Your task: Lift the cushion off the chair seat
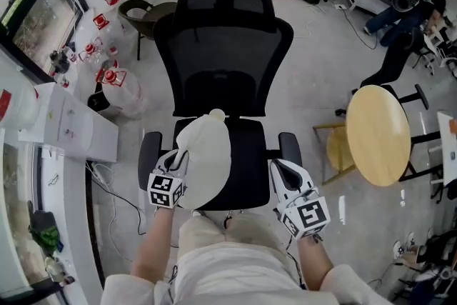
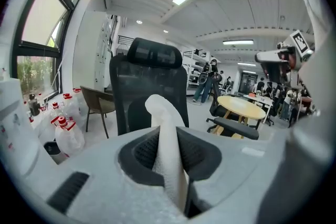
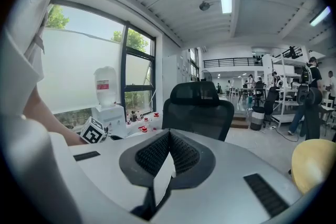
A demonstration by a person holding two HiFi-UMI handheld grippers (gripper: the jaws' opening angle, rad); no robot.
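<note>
Item: cream cushion (image 1: 206,157), round and soft. Location: over the left half of the seat (image 1: 246,171) of a black office chair (image 1: 225,46), its far edge reaching toward the backrest

Left gripper (image 1: 180,162): jaws closed on the cushion's near-left edge, the fabric pinched between the pads and standing up past them

Right gripper (image 1: 283,172): jaws closed tip to tip with nothing between them, held by the right armrest, apart from the cushion

Surroundings: round wooden table (image 1: 377,133) to the right; water bottles (image 1: 114,78) on the floor, far left

Progress: grip made, one-handed. The cushion looks raised from the seat, though from above I cannot tell whether every edge has cleared it. Remaining, in my judgement: carry it fully up and away from the chair
</note>
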